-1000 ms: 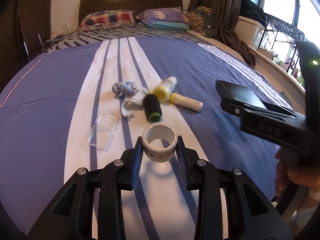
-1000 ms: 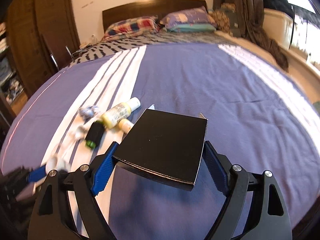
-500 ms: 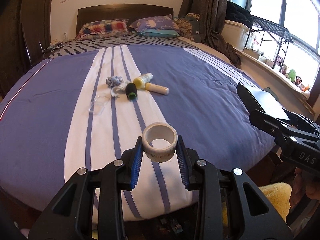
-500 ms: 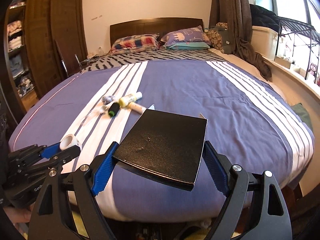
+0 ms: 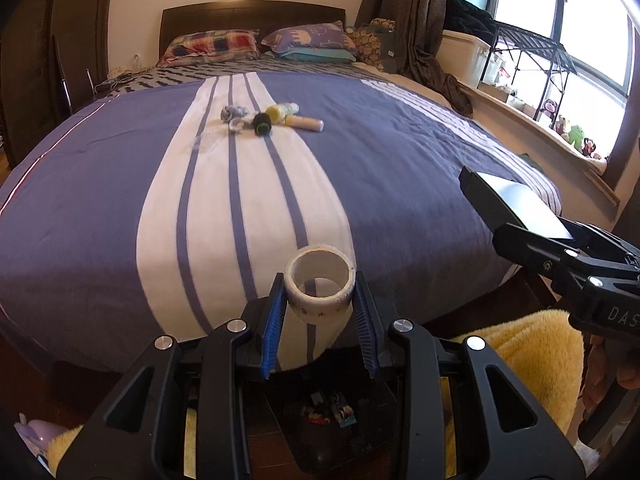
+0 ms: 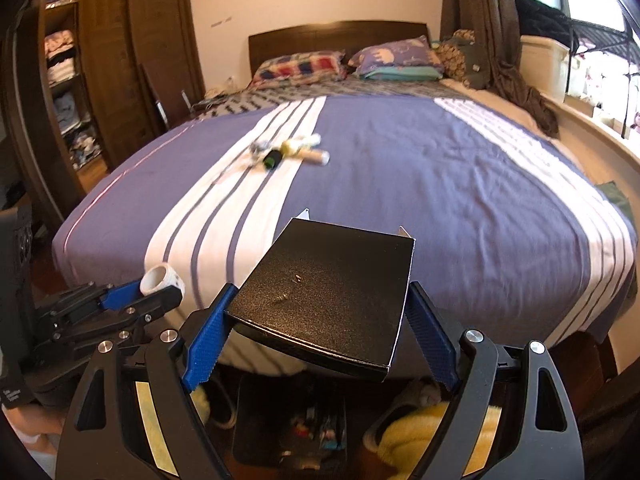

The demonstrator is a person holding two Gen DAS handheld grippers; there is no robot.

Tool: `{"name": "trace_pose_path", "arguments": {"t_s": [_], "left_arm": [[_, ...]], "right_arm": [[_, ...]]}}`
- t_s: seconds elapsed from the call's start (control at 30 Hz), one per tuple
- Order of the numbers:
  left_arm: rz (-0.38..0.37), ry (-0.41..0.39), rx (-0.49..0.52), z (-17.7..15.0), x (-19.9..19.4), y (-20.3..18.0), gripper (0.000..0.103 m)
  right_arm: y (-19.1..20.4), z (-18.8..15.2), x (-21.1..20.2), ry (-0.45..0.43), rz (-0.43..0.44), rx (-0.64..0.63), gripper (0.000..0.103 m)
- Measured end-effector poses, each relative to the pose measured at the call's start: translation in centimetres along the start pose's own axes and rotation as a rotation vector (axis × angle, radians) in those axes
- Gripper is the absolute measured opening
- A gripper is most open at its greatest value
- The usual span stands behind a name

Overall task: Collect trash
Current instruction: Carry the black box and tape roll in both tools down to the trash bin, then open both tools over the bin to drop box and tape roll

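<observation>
Both loads have drawn back off the bed (image 5: 400,168): left hand-held gripper (image 5: 320,304) clamps the tape roll (image 5: 320,292), right hand-held gripper (image 6: 320,312) grips the black box (image 6: 332,292), above a dark bin (image 5: 328,420) below, probably the drop point.

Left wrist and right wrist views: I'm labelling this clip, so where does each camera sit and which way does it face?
Left wrist: behind the left claw, past the foot of the bed, facing the headboard; its fingers clamp a tape roll; the right claw enters at right.
Right wrist: behind the right claw, facing the same way; it clamps a black box; the left claw enters lower left.
Shared: bed, bottle cluster, tape roll, black box, a bin below.
</observation>
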State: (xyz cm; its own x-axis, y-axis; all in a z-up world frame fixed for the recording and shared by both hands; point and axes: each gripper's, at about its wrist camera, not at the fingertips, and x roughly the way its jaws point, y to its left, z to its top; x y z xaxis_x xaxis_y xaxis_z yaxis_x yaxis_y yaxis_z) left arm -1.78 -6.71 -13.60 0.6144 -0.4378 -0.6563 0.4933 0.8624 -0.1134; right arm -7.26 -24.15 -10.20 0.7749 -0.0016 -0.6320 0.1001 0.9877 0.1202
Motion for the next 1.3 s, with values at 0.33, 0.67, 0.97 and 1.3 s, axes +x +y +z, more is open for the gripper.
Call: {"name": "trace_pose_path", "arguments": {"t_s": [0.33,0.67,0.97,1.3], "left_arm": [[0.013,0.11,-0.007,-5.9,2.0,0.6,0.031],[-0.005,0.298,-0.058,-12.5,8.0,1.3,0.031],[-0.013,0.481,-0.079,-16.0,13.0,1.9,0.031],[-0.02,0.592,-0.113,-18.2,16.5,2.9,0.032]], "right_arm": [[-0.6,-6.5,1.8,0.131,0.05,0.011,0.084],[-0.8,-11.4,6.9,0.305,0.073,0.055,0.084],[-0.9,-15.7,13.8,0.503,0.119,0.116,0.084],[-1.0,-17.2,19.5,0.634,0.168,0.116,0.084]]}}
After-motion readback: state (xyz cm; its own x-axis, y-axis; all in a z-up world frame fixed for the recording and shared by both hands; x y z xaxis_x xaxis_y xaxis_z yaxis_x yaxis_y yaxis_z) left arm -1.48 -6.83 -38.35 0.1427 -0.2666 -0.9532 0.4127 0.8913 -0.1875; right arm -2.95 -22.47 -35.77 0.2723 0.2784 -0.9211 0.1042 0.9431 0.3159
